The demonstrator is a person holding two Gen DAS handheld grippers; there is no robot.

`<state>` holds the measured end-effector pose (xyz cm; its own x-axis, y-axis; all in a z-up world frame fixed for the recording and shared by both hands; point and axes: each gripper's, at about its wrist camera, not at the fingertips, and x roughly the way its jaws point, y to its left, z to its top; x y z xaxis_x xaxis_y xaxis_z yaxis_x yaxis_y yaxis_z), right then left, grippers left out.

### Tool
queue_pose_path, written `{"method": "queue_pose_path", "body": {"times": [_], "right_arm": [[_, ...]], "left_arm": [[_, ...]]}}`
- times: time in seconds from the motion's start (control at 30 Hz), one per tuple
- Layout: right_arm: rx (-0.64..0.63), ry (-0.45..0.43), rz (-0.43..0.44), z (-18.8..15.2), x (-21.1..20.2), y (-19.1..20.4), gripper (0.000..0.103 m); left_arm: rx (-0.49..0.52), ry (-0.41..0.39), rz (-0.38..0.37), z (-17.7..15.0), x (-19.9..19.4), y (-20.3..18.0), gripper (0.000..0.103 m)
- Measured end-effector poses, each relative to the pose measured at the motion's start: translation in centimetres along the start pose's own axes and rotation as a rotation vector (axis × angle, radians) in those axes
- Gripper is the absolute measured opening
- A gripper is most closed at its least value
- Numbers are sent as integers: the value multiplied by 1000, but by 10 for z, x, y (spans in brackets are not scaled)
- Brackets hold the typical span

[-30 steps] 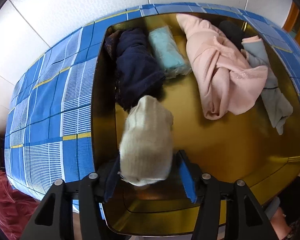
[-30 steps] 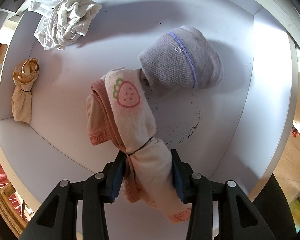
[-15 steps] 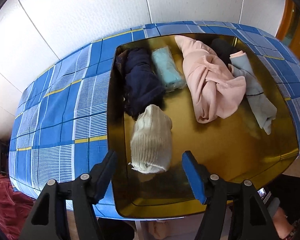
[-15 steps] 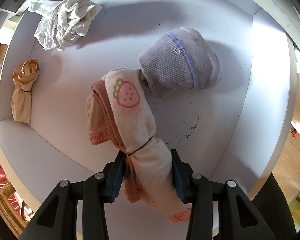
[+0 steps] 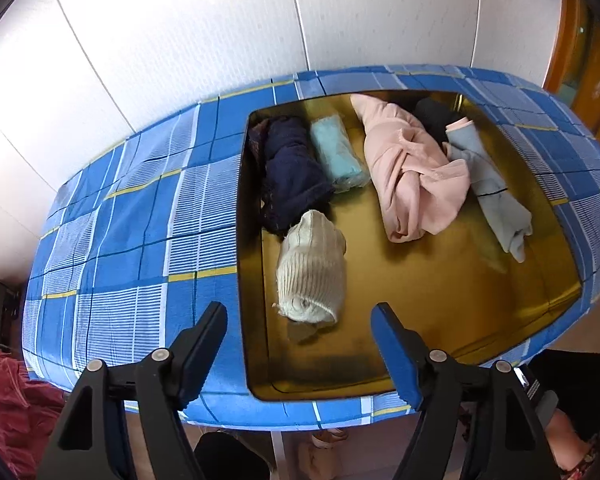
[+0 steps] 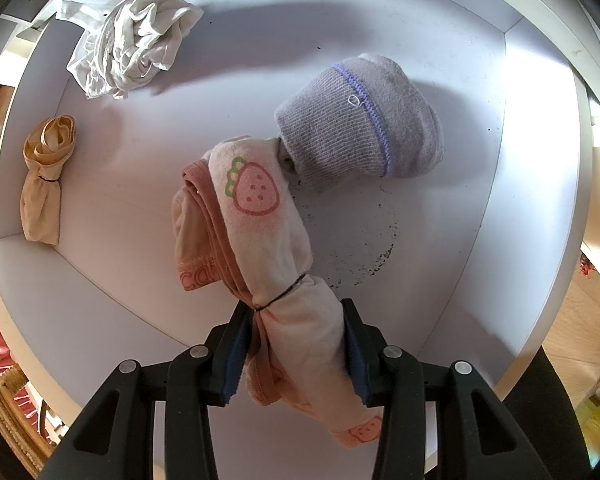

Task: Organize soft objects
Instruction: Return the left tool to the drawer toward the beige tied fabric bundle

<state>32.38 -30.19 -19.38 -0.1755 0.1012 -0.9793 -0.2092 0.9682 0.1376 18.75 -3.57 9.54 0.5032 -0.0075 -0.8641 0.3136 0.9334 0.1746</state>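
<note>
In the left wrist view a cream knit roll [image 5: 312, 268] lies in the gold tray [image 5: 440, 320], beside a navy bundle [image 5: 290, 172], a teal roll [image 5: 338, 154], a pink garment [image 5: 412, 172] and a pale blue sock [image 5: 496, 196]. My left gripper [image 5: 300, 326] hovers above and short of the cream roll, its jaws opening with nothing between them. In the right wrist view my right gripper [image 6: 296, 344] is shut on a pink strawberry-print bundle [image 6: 272, 248] tied with a band, over a white bin [image 6: 520, 208]. A grey sock roll [image 6: 360, 120] touches its far end.
The tray sits on a blue plaid cloth [image 5: 140, 232] against a white wall. In the white bin lie a crumpled white garment [image 6: 132, 52] at the back left and a tan tied bundle [image 6: 46, 176] by the left wall. Red fabric [image 5: 8, 400] is at lower left.
My left gripper let go of the cream roll, spread its jaws and drew back and up from the tray. The roll now rests on the tray. The right gripper has not moved.
</note>
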Motion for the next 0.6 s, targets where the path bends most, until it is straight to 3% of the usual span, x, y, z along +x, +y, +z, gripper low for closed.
{"method": "queue_pose_path", "body": {"times": [0.4,0.6], "right_arm": [[3,-1,-12,0,1,4,43],[6,-5,-13,0,0,5,43]], "left_arm": [[-9,-95,-5,-19,-37,5,77],[-59,-175,-11,-47,-64,16,81]]}}
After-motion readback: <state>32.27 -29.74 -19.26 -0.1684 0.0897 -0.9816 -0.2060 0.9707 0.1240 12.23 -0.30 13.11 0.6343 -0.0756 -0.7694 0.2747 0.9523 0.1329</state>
